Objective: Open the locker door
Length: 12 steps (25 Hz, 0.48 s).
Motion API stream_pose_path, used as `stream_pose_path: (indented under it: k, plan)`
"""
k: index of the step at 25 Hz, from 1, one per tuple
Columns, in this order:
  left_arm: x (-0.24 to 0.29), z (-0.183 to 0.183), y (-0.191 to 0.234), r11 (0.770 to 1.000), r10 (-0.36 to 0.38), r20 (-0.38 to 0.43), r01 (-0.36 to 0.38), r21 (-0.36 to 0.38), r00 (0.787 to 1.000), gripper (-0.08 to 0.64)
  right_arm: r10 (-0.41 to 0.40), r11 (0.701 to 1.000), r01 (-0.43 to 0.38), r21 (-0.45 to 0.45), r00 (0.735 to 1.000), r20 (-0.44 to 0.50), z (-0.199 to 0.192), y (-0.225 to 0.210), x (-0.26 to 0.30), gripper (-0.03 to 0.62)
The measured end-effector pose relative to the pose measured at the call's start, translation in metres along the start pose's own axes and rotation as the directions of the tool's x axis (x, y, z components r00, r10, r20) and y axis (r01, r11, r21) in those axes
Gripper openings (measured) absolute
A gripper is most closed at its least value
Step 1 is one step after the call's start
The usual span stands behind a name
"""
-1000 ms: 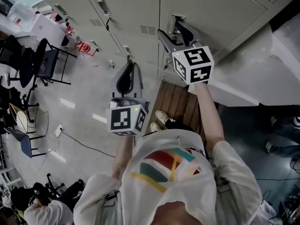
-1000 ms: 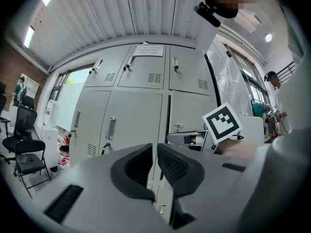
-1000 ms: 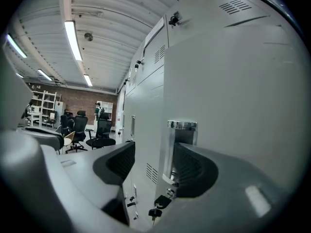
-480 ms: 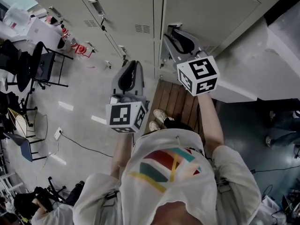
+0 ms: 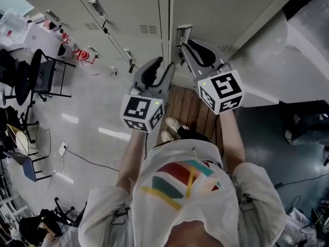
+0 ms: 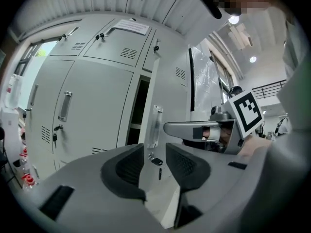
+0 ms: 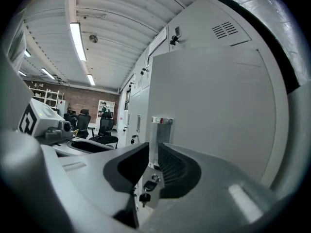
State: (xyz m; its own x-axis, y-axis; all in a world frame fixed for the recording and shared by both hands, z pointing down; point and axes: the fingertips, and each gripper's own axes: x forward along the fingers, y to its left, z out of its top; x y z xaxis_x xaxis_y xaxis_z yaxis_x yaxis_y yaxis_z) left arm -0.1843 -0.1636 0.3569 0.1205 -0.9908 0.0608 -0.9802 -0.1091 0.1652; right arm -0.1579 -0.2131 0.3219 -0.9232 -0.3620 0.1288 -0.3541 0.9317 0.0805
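Note:
The grey locker door (image 5: 221, 9) stands slightly ajar, with a dark gap (image 6: 138, 110) at its edge in the left gripper view. My right gripper (image 5: 182, 46) (image 7: 153, 152) has just been closing and is shut on the door's metal handle (image 5: 183, 32) (image 7: 160, 125), which runs down between its pads. A key (image 7: 144, 196) hangs in the lock below. My left gripper (image 5: 164, 64) (image 6: 154, 152) hovers just left of the right one. Its jaws have just been opening, and nothing is between them. It looks at the same handle (image 6: 156, 125).
More closed lockers (image 5: 97, 6) with handles run to the left. A wooden board (image 5: 193, 112) lies on the floor at the locker's foot, by the person's shoes. Black chairs (image 5: 46, 71) stand far left. A white wrapped bulk (image 5: 288, 60) sits at the right.
The left gripper has moved right, toward the right gripper and the door, and its jaws have parted. The right gripper's wide jaws have closed round the handle.

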Motion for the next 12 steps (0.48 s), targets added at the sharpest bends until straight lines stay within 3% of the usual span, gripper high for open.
stream_pose_path:
  k: [8,12]
  plan:
    - [0.012,-0.005,0.009,0.999,0.026,-0.005,-0.026,-0.022,1.0,0.129,-0.025,0.999,0.025,0.041,1.0,0.012,-0.004,-0.016,-0.016,0.057]
    - [0.014,-0.011,0.009,0.999,0.033,-0.022,-0.034,-0.017,0.999,0.129,0.039,0.999,-0.039,-0.012,0.999,-0.03,-0.001,-0.004,0.024,0.134]
